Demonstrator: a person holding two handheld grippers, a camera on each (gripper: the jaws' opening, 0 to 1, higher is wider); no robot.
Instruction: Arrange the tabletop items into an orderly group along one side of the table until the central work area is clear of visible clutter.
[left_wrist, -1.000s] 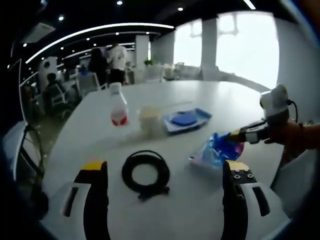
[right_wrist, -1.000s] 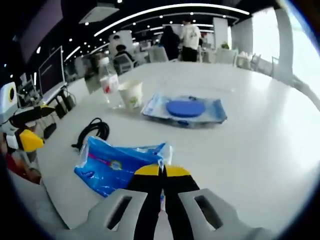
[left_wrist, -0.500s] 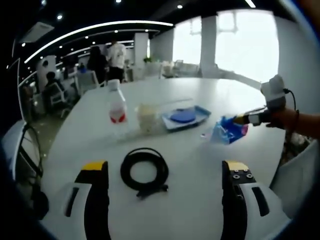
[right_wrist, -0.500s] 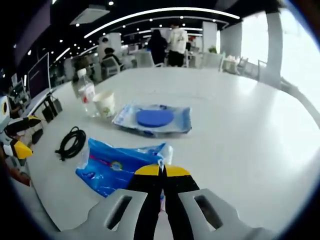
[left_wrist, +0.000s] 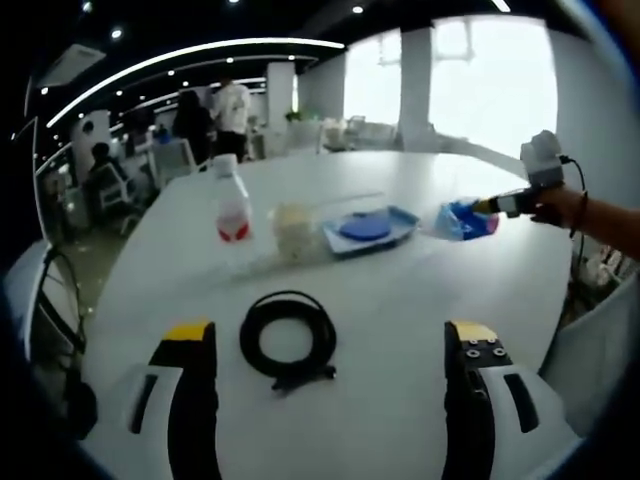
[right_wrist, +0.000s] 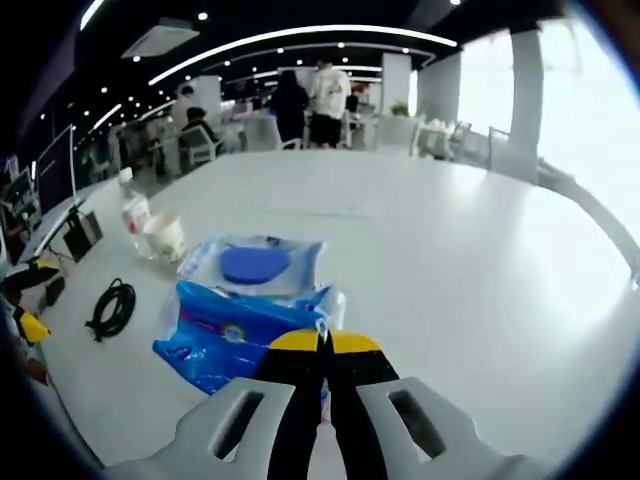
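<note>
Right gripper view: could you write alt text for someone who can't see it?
The right gripper, jaws shut, holds a blue plastic bag above a white table. Beyond lie a blue wipes pack, paper cup, bottle and coiled black cable.

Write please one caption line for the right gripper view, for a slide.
Right tongs shut on a blue plastic bag, held above the white table near the wipes pack.

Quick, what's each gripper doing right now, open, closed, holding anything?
Left gripper: open, holding nothing, coiled black cable ahead of it.
Right gripper: shut on the blue plastic bag.
</note>
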